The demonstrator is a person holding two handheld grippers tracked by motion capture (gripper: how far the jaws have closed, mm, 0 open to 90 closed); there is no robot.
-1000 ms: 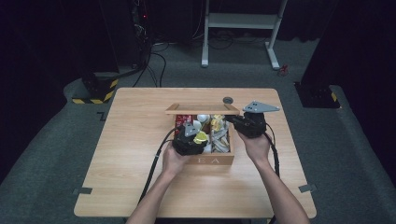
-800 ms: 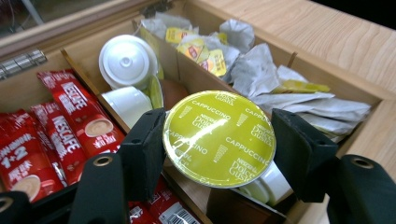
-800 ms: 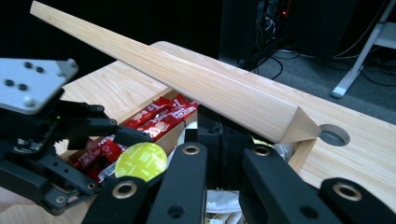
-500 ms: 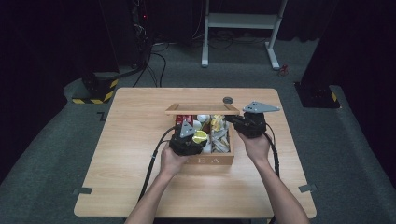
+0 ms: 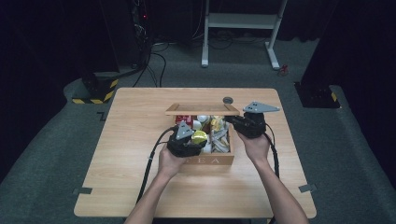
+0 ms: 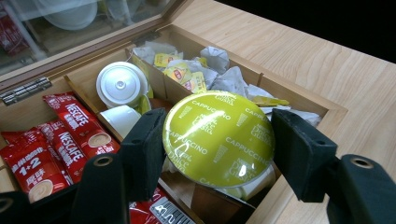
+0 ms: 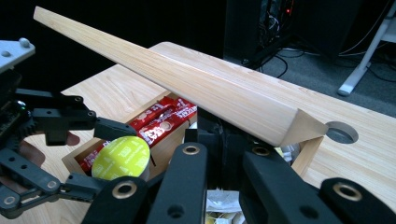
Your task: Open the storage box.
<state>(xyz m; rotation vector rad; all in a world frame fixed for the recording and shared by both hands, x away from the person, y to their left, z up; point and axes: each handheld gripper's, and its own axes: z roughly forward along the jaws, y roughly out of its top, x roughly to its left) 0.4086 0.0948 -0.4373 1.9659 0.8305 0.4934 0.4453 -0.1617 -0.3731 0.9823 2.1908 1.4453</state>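
A wooden box (image 5: 210, 160) stands mid-table with its lid (image 5: 201, 109) raised at the far side. My left gripper (image 5: 189, 140) hovers over the box's near left part, shut on a yellow-green cappuccino capsule (image 6: 219, 135); both pads (image 6: 147, 149) press its rim. From the right gripper view the capsule (image 7: 120, 157) shows in the left gripper (image 7: 100, 156) above the compartments. My right gripper (image 5: 236, 122) is at the box's far right corner, shut on the end of the tilted lid (image 7: 187, 84), which its jaws (image 7: 222, 140) hold up.
Inside the box lie red Nescafé sachets (image 6: 60, 135), white capsules (image 6: 120, 84) and paper tea bags (image 6: 187, 74). A round cable hole (image 5: 228, 99) sits in the table (image 5: 140, 121) behind the lid. A white desk frame (image 5: 243, 21) stands beyond the table.
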